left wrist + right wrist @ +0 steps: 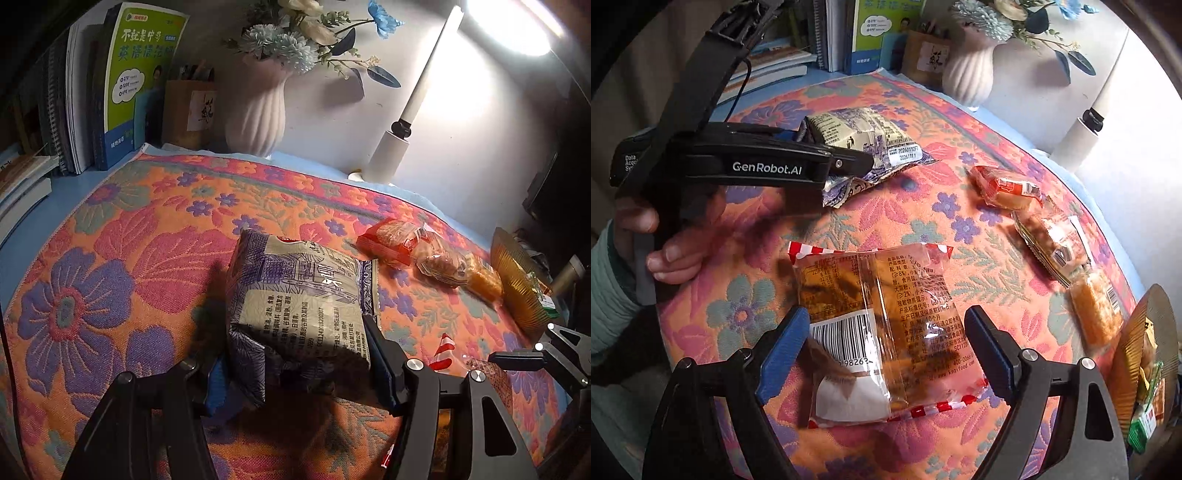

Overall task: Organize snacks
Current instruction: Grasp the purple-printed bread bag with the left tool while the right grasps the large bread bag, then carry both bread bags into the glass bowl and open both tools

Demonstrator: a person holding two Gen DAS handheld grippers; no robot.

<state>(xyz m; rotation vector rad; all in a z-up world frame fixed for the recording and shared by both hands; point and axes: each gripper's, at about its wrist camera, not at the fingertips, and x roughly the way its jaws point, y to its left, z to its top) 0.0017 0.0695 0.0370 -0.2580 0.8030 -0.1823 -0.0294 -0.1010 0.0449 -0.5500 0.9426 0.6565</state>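
Floral cloth (140,236) in orange, pink and purple covers the table. Left gripper (299,354): its fingers are closed on the near end of a purple-and-cream pack (299,291), which is creased where pinched; whether its far end rests on the cloth cannot be told. Right gripper (886,350): fingers spread wide on either side of a clear pouch (882,332) with red-and-white striped edges (barcode side up), which lies flat on the cloth; contact with the pads cannot be told. To the right, three small wrapped snacks lie in a row from far to near: a red cake (1004,186), a nut bar (1051,245) and an orange cake (1095,312). A gold ribbed dish (1134,354) stands at the right edge, holding further packets. At the far edge stand books (122,92), a white vase (258,114) of flowers and a lit lamp (417,96).
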